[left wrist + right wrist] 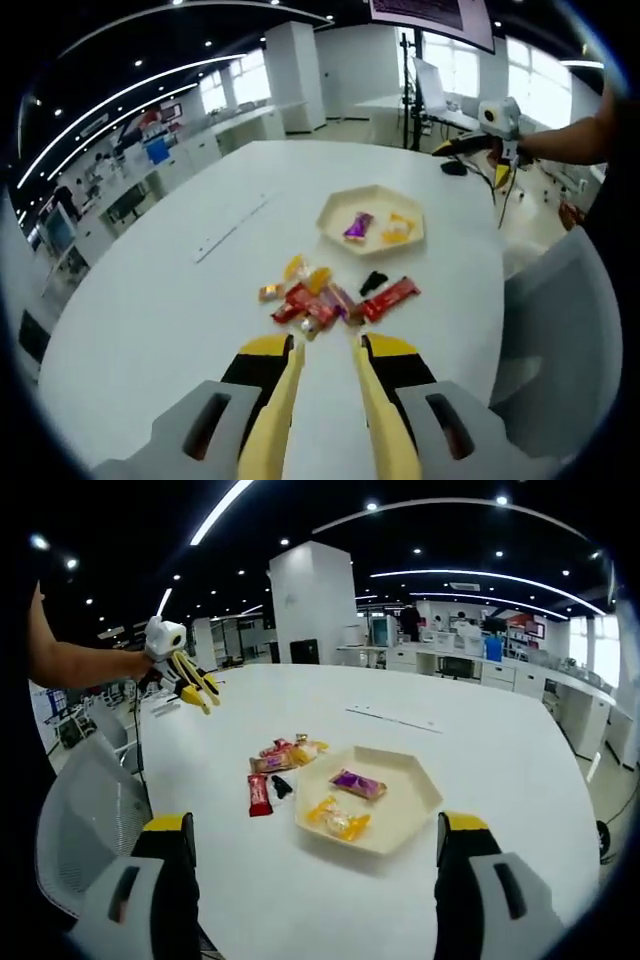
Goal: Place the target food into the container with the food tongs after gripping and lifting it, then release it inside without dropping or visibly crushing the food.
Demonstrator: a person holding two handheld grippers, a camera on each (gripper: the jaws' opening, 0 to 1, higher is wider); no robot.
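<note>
Left tool jaws apart; red bar points toward tray.

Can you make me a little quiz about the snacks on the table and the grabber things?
1. How many wrapped snacks lie in the hexagonal tray?
2. True or false: the right gripper has its jaws spread wide apart.
3. In the right gripper view, which lies nearest the tray: A the long red bar, B the small black piece, C the white strip?

Key:
1. Two: a purple snack and a yellow snack.
2. True.
3. B.
</note>
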